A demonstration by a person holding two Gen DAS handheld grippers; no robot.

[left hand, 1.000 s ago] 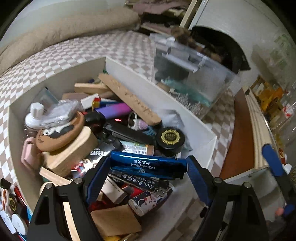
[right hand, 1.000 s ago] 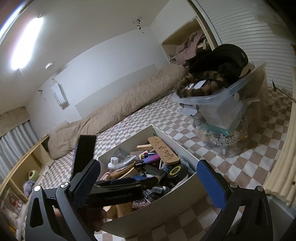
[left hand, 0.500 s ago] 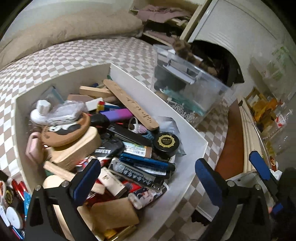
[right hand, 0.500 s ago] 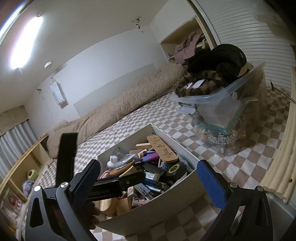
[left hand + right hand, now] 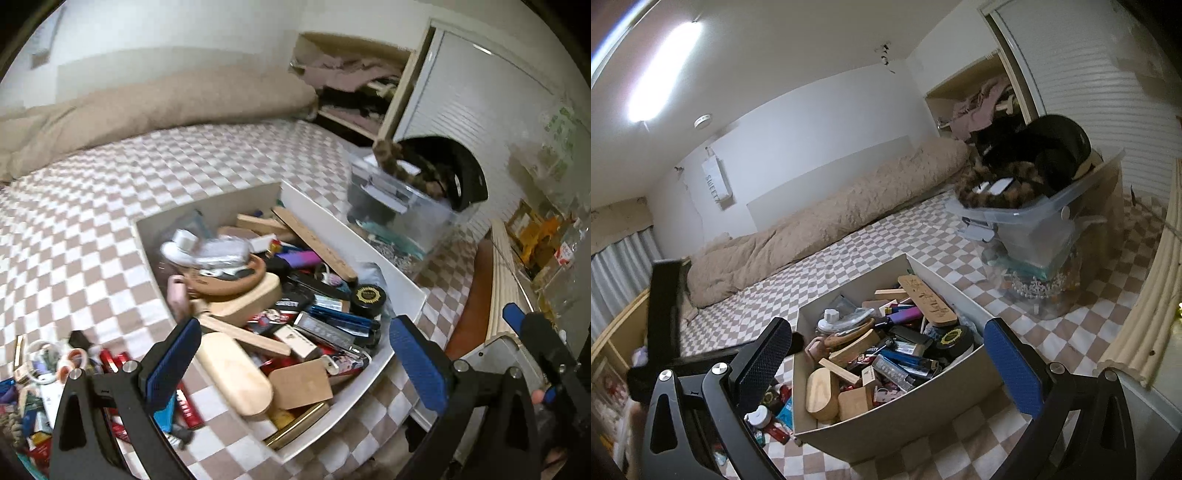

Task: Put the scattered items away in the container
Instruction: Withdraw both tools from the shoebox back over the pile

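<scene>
A white box [image 5: 334, 218] on the checkered mat is heaped with small items: wooden blocks, a black round tin [image 5: 368, 295], a purple tube. A long blue case [image 5: 343, 321] lies on top near the box's front. My left gripper [image 5: 295, 363] hangs open above the box's near corner with nothing between its fingers. Loose items [image 5: 40, 384] are scattered on the mat at lower left. In the right wrist view the box [image 5: 905, 421] sits below my right gripper [image 5: 886, 363], which is open and empty. The left gripper's black body [image 5: 665, 314] shows at the left there.
A clear plastic bin [image 5: 399, 218] stuffed with dark things stands just behind the box to the right. A beige duvet [image 5: 147, 107] lies along the far wall. A ribbed cream board [image 5: 506, 266] borders the right side. More loose items [image 5: 768, 406] lie left of the box.
My left gripper opened and let go of the long blue case, which now lies in the box. It then drew back and up from the box. The right gripper barely shifted.
</scene>
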